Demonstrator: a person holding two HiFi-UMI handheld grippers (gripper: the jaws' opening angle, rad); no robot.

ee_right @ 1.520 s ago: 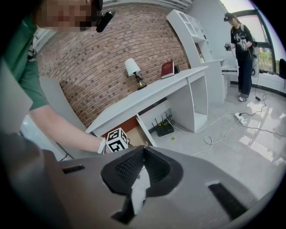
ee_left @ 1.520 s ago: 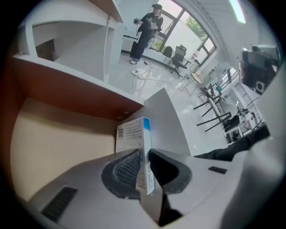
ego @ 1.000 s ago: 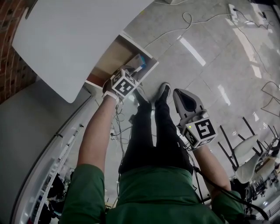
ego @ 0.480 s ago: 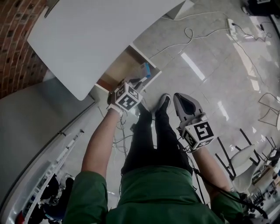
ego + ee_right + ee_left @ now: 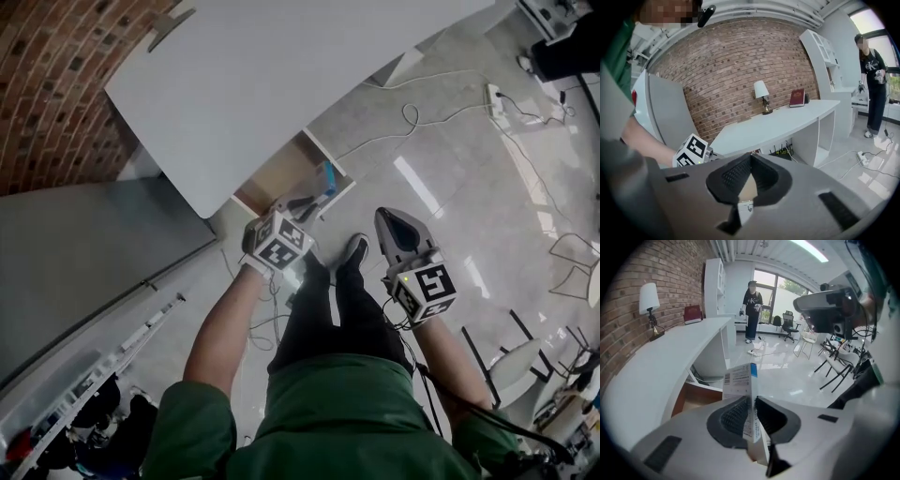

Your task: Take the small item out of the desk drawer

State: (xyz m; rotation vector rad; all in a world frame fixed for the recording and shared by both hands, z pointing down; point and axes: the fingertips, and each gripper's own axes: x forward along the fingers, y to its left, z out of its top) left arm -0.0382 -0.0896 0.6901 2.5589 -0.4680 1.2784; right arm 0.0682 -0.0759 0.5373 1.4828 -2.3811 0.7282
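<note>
The left gripper (image 5: 305, 202) is clamped, its jaws nearly together, on a thin cardboard carton (image 5: 740, 383). The carton is white with a blue band and a printed barcode, and the ribbed dark pads (image 5: 733, 416) pinch its flat faces. It hangs above the front edge of the open drawer (image 5: 281, 176), a wood-lined tray under the smooth white desk (image 5: 281, 75). The lift-out looks nearly done. The next move calls for carrying the carton clear without loosening the pinch. The right gripper (image 5: 398, 225), closed and empty, hangs over the glossy floor (image 5: 450, 141).
</note>
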